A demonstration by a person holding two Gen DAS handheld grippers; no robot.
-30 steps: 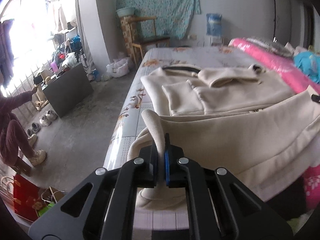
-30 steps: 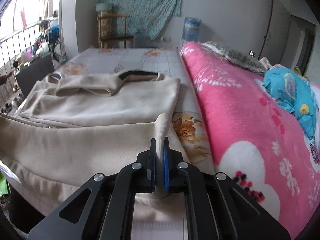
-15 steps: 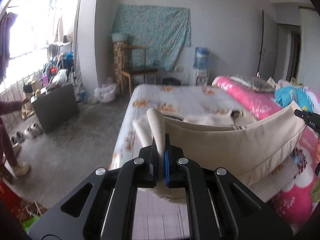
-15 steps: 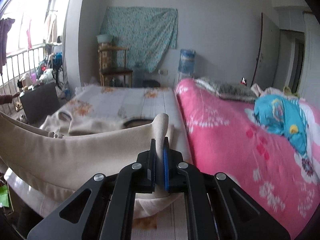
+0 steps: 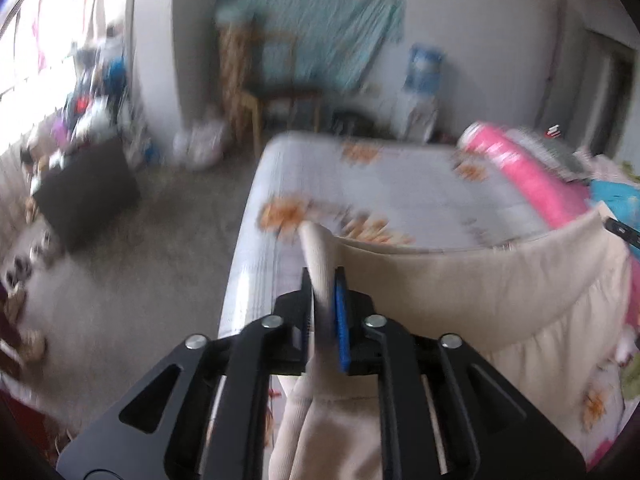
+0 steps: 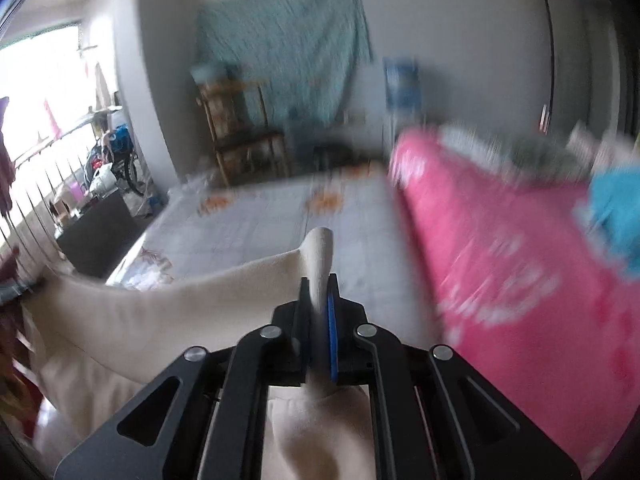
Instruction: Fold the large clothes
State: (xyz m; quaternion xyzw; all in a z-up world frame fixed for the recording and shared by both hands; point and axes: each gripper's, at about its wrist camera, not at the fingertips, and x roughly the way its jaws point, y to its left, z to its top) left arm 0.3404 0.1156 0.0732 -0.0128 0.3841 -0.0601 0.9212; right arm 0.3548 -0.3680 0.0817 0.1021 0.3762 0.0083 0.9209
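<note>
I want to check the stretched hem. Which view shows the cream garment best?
The left wrist view: the cream garment spans from the left gripper rightward, folds visible. The right wrist view shows a narrower band from the right gripper.

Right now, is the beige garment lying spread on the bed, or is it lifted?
Lifted. The beige garment hangs stretched between the left tongs and right tongs, each shut on one edge, above the bed.
</note>
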